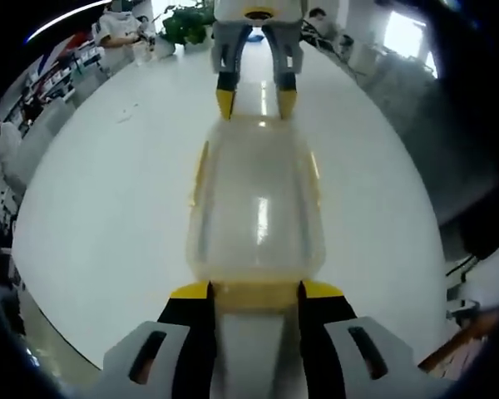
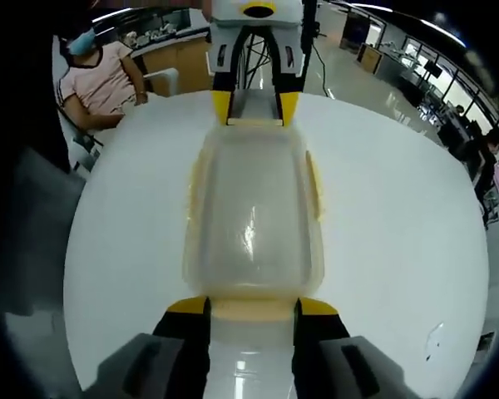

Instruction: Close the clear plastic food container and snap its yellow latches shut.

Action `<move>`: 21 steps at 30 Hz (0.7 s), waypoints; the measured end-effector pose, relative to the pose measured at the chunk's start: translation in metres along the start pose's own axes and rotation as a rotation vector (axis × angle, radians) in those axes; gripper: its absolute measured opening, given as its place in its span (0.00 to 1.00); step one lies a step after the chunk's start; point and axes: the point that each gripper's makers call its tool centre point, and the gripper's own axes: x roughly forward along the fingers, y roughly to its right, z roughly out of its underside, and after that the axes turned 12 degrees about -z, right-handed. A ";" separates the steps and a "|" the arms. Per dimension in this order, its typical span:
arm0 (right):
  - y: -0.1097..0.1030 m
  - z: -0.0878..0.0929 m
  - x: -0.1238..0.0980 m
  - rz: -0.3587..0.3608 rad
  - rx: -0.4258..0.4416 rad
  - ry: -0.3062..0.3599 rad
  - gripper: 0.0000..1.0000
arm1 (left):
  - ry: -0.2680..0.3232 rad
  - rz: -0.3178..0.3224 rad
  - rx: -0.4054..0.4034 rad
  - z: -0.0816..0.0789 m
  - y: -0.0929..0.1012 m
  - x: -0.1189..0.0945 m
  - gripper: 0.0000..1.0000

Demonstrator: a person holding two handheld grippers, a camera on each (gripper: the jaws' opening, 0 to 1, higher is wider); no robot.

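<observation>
- White table [image 1: 108, 208] holds the clear container [image 1: 256, 204], lid on.
- Left gripper [image 1: 255, 289] at 6 o'clock, jaws narrow, touching a yellow end latch [image 1: 255, 293].
- Right gripper [image 1: 255, 101] at 12 o'clock does the same.

Each view looks along its own jaws, close over one end of the container [image 1: 256, 204], facing the other; both share it and the white table [image 2: 382, 216]
</observation>
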 end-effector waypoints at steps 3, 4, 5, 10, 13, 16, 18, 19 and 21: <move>0.001 -0.002 -0.011 0.010 -0.003 0.000 0.36 | 0.004 -0.006 0.002 -0.008 -0.005 -0.007 0.35; 0.001 -0.002 -0.015 0.014 -0.005 -0.001 0.36 | 0.005 -0.006 0.002 -0.010 -0.007 -0.009 0.35; 0.002 -0.002 -0.019 0.017 -0.005 -0.001 0.36 | 0.006 -0.009 0.005 -0.013 -0.009 -0.011 0.35; 0.003 -0.002 -0.039 0.037 0.004 0.012 0.36 | 0.012 -0.008 0.024 -0.029 -0.020 -0.022 0.35; 0.004 0.000 -0.046 0.053 0.006 0.013 0.36 | 0.016 -0.015 0.034 -0.035 -0.023 -0.023 0.35; 0.003 0.001 -0.046 0.060 0.008 0.007 0.36 | 0.020 -0.022 0.046 -0.038 -0.022 -0.025 0.35; 0.002 0.001 -0.046 0.058 0.007 0.007 0.36 | 0.020 -0.023 0.046 -0.039 -0.021 -0.026 0.35; 0.002 0.001 -0.046 0.055 0.002 0.007 0.36 | 0.019 -0.023 0.047 -0.039 -0.020 -0.026 0.35; 0.002 0.000 -0.049 0.052 0.003 0.018 0.36 | 0.011 -0.032 0.053 -0.039 -0.021 -0.029 0.35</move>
